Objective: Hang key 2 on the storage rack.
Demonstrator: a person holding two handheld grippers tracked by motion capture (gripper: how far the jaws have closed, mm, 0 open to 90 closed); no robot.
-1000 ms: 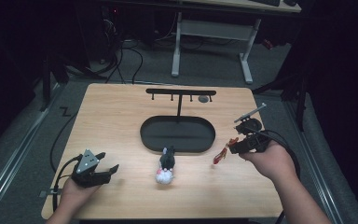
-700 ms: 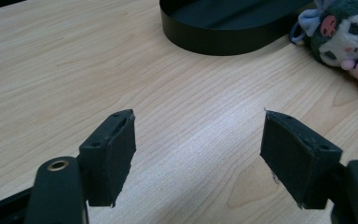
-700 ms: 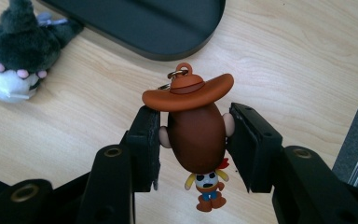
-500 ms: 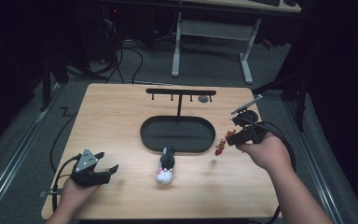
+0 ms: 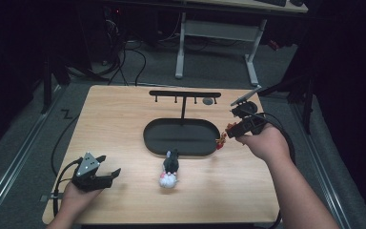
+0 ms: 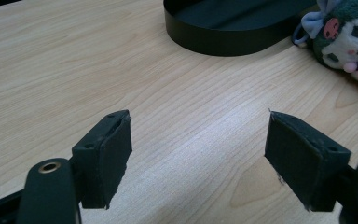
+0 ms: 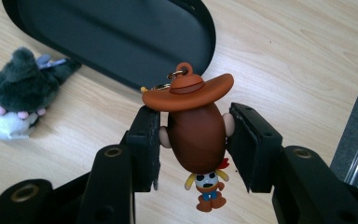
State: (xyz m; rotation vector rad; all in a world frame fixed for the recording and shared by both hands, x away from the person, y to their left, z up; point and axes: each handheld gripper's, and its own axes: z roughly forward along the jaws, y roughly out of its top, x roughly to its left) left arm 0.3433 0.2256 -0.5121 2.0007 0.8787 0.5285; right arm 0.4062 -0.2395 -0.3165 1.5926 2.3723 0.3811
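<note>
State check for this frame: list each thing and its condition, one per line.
Left tool: open, empty, low over the wooden table.
Right tool: shut on the brown cowboy-hat figure keychain, lifted.
Grey-and-white plush toy: lying on the table.
Black oval tray: empty.
Black hook rack: upright.

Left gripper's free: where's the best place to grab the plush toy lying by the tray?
I'd grip the plush toy across its dark upper body, coming down from above. It lies flat on the table, long axis toward the tray, so the open left gripper can straddle its narrow width.
</note>
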